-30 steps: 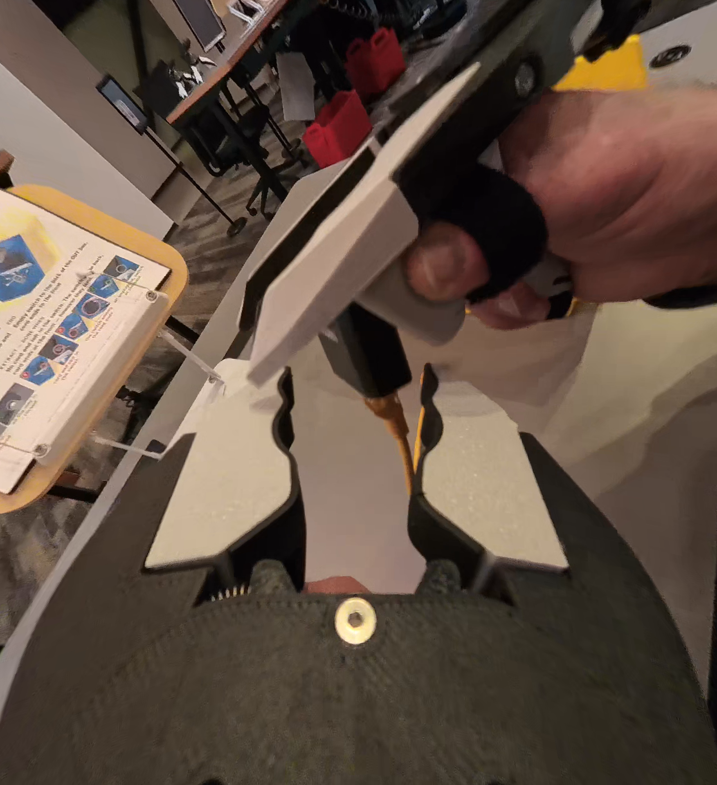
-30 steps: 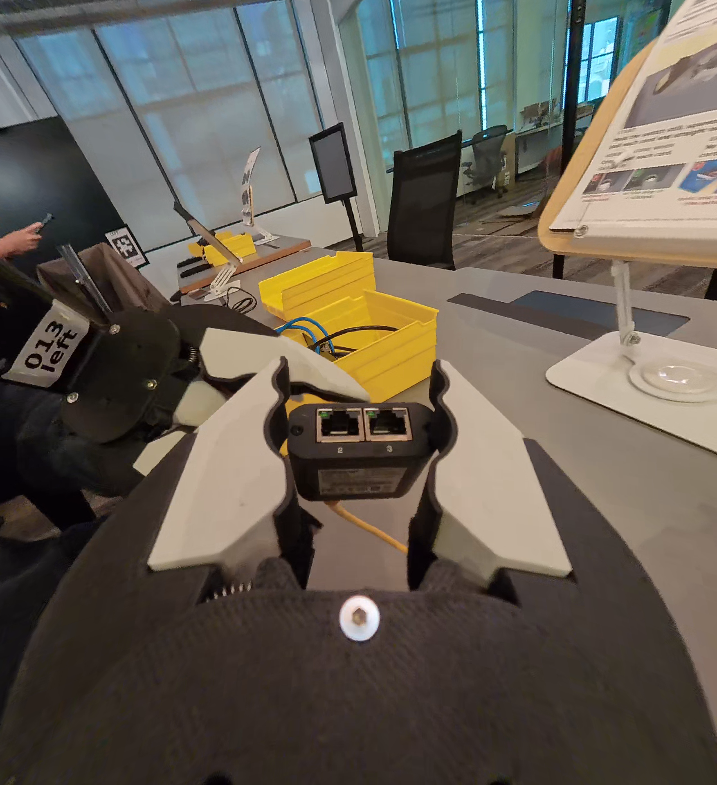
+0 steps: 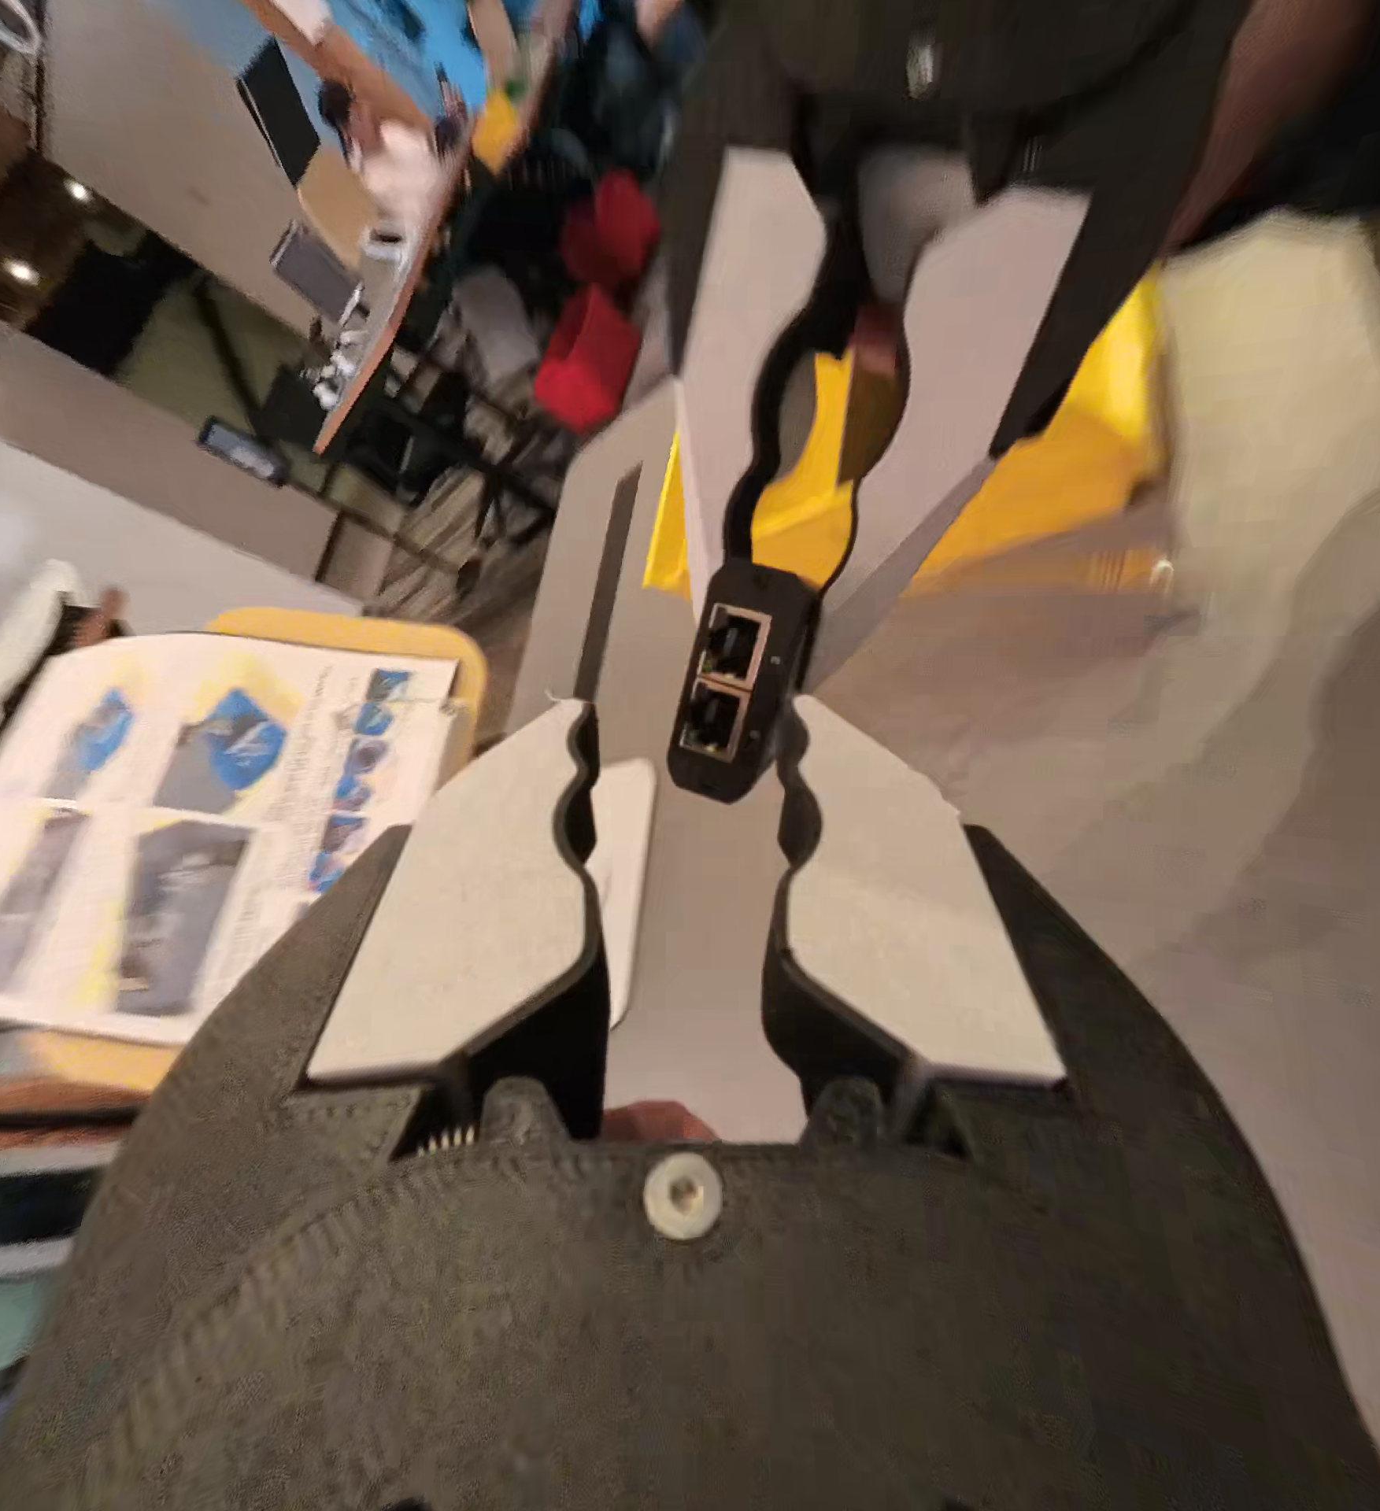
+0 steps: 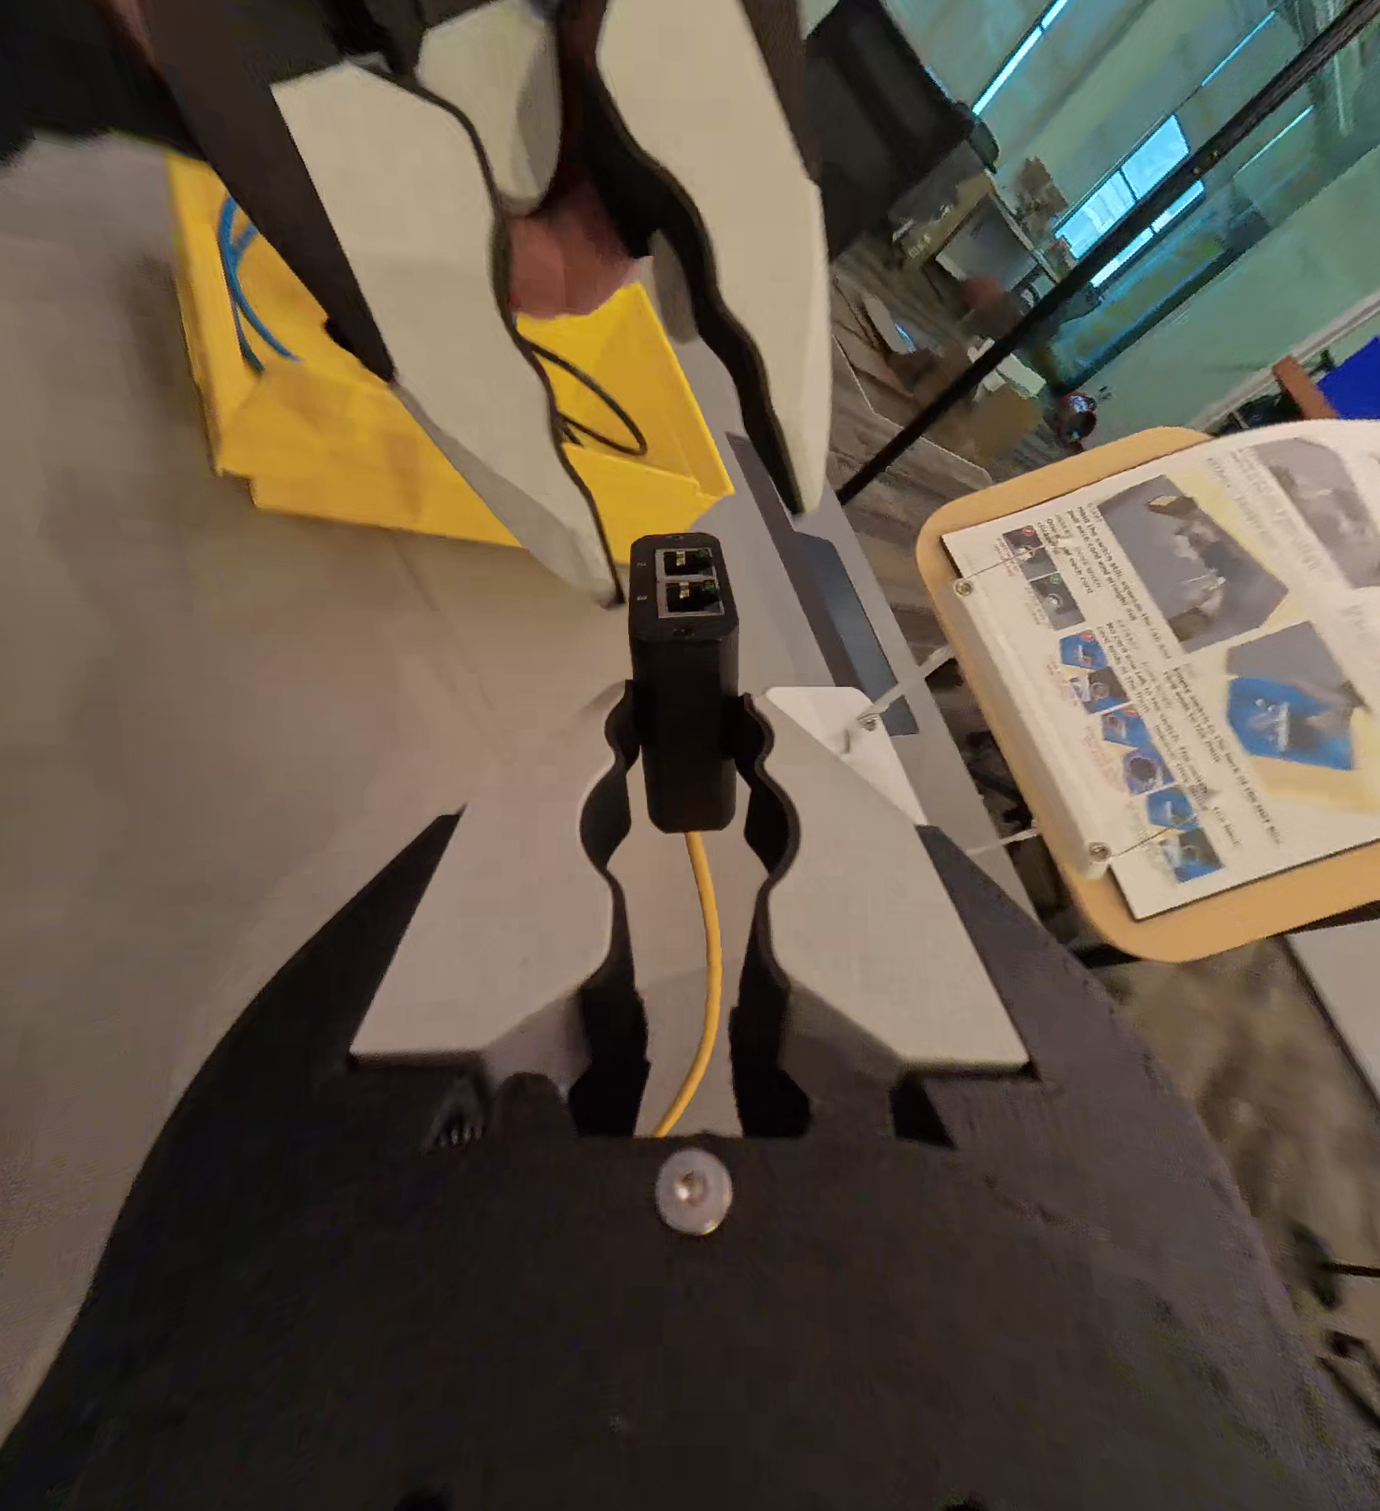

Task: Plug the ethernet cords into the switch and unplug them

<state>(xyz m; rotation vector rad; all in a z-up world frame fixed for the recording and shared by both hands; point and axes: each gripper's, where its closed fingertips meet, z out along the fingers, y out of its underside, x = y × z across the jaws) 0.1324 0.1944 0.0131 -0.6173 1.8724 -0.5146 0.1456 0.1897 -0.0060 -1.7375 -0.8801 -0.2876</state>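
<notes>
Left wrist view is showing the left gripper (image 3: 686,785) with its jaws spread and nothing between them, pointing at the black switch (image 3: 731,683), which is hanging just beyond the fingertips with two empty ports facing the camera. The right gripper (image 3: 784,564) is reaching in from the far side and gripping the switch's far end. A yellow bin (image 3: 1038,482) is sitting behind on the grey surface (image 3: 1161,818), and an instruction sheet (image 3: 179,818) is lying on a stand at the left.

Right wrist view is showing the right gripper's jaws clamping the switch (image 4: 682,711) around its near half, with a yellow cord (image 4: 707,965) already running out of its near end toward the camera. Both far ports are sitting empty. Blue and black cords (image 4: 245,278) are lying in the yellow bin (image 4: 359,441) beyond.

Judging from this, the left gripper is needing to fetch a cord next. Doing it well means pinching the plug close behind its head, tab side aligned with the port, while the right holds the switch steady and square so the plug slides straight in.
</notes>
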